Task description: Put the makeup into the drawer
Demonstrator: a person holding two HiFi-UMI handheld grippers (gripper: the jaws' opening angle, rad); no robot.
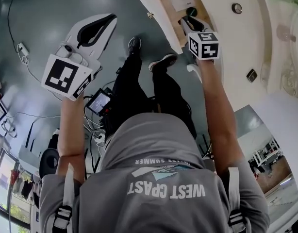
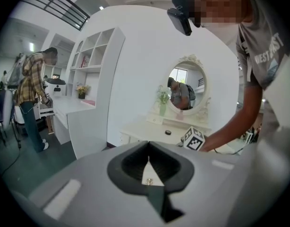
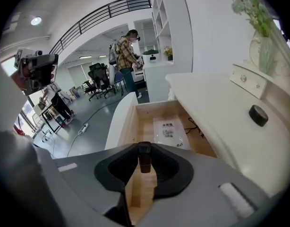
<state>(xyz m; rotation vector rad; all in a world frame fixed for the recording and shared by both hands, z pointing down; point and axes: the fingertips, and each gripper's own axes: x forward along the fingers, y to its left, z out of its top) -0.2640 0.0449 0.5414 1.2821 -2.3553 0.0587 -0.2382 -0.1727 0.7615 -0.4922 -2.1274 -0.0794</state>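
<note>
- Right gripper (image 1: 189,18) clamped on dark lipstick tube (image 3: 144,159), tilted down over open drawer's (image 3: 145,117) wooden bottom, ready for release inside.
- Left gripper (image 2: 149,162) closed, empty, held clear.

Printed in pale capitals on the grey shirt (image 1: 154,140), well below the drawer (image 1: 156,18) in the head view: "WEST COAST", with a smaller line above it ending in "SUMMER". Seen again on that shirt in the left gripper view, partly: "WEST". Inside the drawer, on a white sheet (image 3: 169,132): dark print, too small to read.
</note>
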